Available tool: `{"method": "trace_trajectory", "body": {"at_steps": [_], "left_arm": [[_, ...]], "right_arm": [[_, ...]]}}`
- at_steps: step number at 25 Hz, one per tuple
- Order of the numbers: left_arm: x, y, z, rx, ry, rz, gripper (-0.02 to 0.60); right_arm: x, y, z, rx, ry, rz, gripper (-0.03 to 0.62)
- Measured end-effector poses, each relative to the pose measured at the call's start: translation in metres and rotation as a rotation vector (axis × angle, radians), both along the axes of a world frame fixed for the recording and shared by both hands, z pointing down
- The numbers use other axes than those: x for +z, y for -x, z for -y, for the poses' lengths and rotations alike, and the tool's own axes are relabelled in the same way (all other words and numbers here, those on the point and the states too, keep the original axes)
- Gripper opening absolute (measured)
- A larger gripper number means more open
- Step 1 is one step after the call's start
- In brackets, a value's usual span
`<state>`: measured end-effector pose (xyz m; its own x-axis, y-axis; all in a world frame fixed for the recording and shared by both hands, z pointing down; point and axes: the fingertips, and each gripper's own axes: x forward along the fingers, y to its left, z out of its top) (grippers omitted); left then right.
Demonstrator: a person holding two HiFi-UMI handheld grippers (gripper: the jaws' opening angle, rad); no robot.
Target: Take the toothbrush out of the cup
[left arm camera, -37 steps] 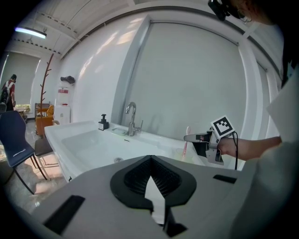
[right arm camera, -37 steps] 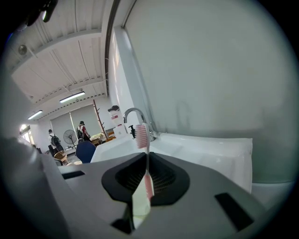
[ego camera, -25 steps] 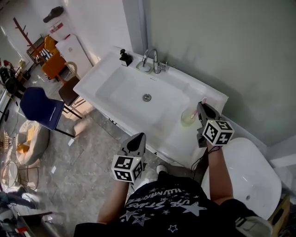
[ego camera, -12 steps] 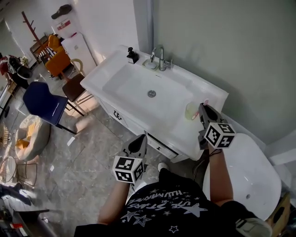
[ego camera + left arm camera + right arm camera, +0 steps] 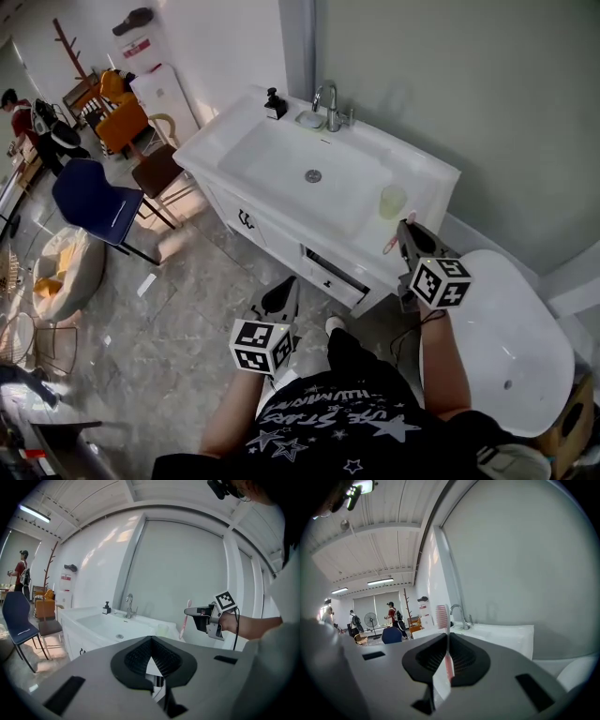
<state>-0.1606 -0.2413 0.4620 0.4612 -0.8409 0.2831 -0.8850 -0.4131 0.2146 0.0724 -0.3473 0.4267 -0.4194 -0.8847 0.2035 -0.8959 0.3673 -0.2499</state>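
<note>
Bright, even light with soft shadows. A long ceiling strip light (image 5: 35, 513) glows at upper left. Both gripper views bulge fisheye-style, with black corners. The glossy white counter (image 5: 427, 183) looks washed out; the pink plastic toothbrush (image 5: 442, 617) is blurred.

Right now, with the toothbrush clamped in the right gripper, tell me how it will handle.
The toothbrush looks thin and light, so it probably carries easily. It runs straight above and below the shut right gripper without drooping, so it is likely stiff. Held only by a narrow stretch of its smooth handle, it could pivot or slip if bumped.
</note>
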Motion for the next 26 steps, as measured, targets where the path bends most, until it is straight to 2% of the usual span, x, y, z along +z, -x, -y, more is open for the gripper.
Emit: {"method": "trace_trajectory", "body": {"at_steps": [8,17,26], "left_arm": [[0.004,0.013,-0.067,0.014,0.016,-0.011,0.015],[0.016,0.017,-0.138,0.049,0.056,-0.017,0.015],[0.031,0.013,-0.174,0.074,0.09,-0.02,0.015]], "right_arm": [[0.011,0.02,-0.076,-0.011,0.029,-0.015,0.028],[0.033,0.025,-0.156,0.007,0.071,-0.018,0.028],[0.06,0.027,-0.205,0.01,0.118,-0.017,0.028]]}}
